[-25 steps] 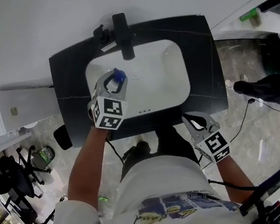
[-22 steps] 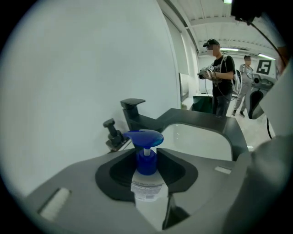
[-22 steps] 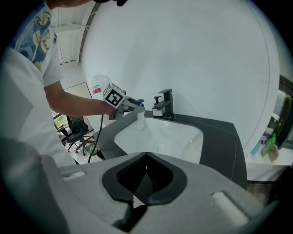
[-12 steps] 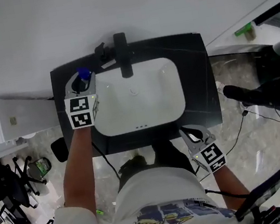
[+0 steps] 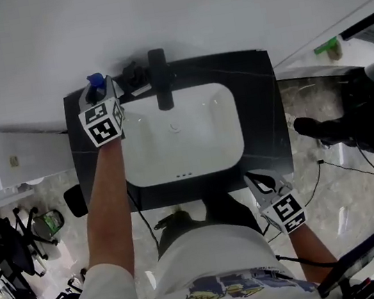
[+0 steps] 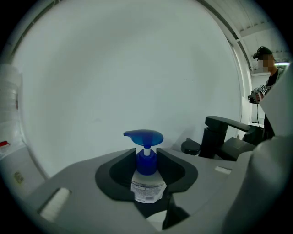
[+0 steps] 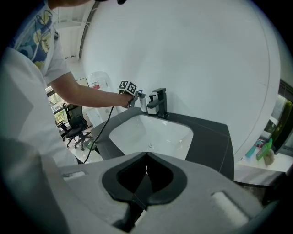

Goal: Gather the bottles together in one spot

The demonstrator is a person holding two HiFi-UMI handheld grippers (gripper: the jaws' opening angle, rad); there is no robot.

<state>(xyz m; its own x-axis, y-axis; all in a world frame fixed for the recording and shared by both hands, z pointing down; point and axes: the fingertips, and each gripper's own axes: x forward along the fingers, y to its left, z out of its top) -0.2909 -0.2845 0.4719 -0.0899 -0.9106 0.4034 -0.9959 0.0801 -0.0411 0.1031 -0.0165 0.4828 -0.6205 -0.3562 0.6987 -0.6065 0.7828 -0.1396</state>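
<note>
A clear pump bottle with a blue pump head (image 6: 147, 176) sits between the pads of my left gripper (image 6: 147, 168), which is shut on its neck. In the head view the bottle (image 5: 95, 80) and left gripper (image 5: 97, 90) are over the back left corner of the black counter (image 5: 265, 112), beside the black tap (image 5: 160, 79). Whether the bottle's base touches the counter I cannot tell. My right gripper (image 5: 256, 179) hangs off the counter's front right edge, shut and empty; its jaws meet at the tip (image 7: 145, 161).
A white basin (image 5: 185, 138) fills the middle of the counter. A small dark round thing (image 6: 191, 147) stands between the bottle and the tap (image 6: 219, 135). A green bottle (image 5: 329, 47) lies on a ledge far right. A white cabinet (image 5: 26, 153) stands at the left.
My left gripper has carried the blue-topped bottle from over the basin up and left to the counter's back left corner. The right gripper has barely moved.
</note>
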